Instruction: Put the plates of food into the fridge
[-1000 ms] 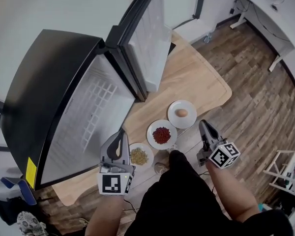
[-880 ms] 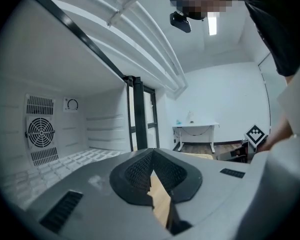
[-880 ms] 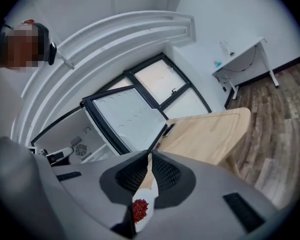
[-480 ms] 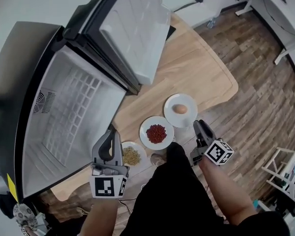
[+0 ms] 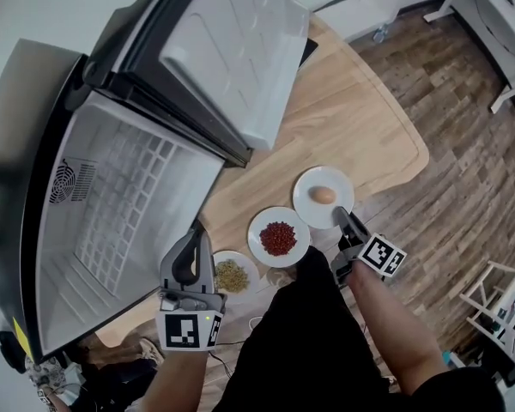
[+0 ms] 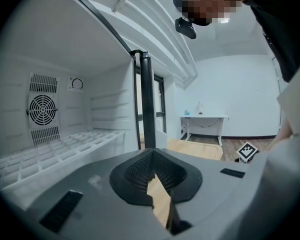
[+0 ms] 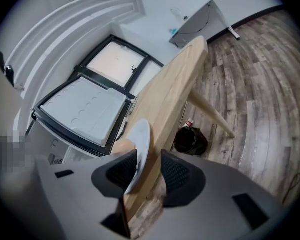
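Three white plates stand in a row on the wooden table [image 5: 352,118]: one with an egg [image 5: 323,196], one with red food [image 5: 278,237], one with yellowish food [image 5: 234,275]. My right gripper [image 5: 341,215] is at the near rim of the egg plate [image 7: 141,149]. Its jaws are opening, the rim stands between them, and a gap shows at the right pad. My left gripper [image 5: 199,237] is shut and holds nothing, just left of the yellowish plate. It points at the open fridge [image 6: 75,144].
The fridge interior [image 5: 120,204] lies open at the left, with a white wire shelf and a fan at the back. Its door [image 5: 232,50] swings out over the table's far side. A black object [image 7: 190,141] sits on the floor under the table. A white rack [image 5: 498,303] stands at the right.
My right gripper has moved forward to the egg plate and its jaws have parted round the rim. The left gripper has hardly moved. The head view has shifted towards the fridge.
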Motion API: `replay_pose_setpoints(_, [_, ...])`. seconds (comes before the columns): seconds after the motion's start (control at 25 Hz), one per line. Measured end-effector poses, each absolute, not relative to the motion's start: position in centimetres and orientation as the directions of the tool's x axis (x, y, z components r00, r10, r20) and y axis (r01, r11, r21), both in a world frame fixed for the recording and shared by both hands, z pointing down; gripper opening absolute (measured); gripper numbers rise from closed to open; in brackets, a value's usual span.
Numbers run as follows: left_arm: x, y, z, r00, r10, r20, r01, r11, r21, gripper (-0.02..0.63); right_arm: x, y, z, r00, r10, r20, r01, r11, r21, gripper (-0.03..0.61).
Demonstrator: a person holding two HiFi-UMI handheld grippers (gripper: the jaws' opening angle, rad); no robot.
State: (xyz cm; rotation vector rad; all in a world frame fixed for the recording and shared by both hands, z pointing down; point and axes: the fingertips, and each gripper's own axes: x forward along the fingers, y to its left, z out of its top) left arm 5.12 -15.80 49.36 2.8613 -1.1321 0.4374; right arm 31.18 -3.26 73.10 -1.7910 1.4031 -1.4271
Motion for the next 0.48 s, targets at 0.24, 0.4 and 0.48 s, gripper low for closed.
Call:
replay_pose_setpoints(0.24, [4.7,-16.1,49.0,0.681,-0.682,0.269,-0.694,-0.718,-0.063,0.005,32.0,-2.5,72.5,-0.023,-0.906,0.422,-0.317,-0.393,-0.863,0.058])
replay_pose_setpoints(0.4, [4.5,-16.2,48.0,0.676,-0.694,0.247,-0.704,-0.708,-0.061,0.005,32.7,-2.5,70.7,-0.002,-0.920,0.392,-0.306,-0.373,-0.876,0.032])
replay_pose_setpoints(0.48, [4.4,-16.0,47.4,0.674,-0.700,0.238,-0.709,-0.703,-0.061,0.005,32.6,-2.9,69.6,-0.015,-0.926,0.378,-0.327,-0.352,-0.877,0.032])
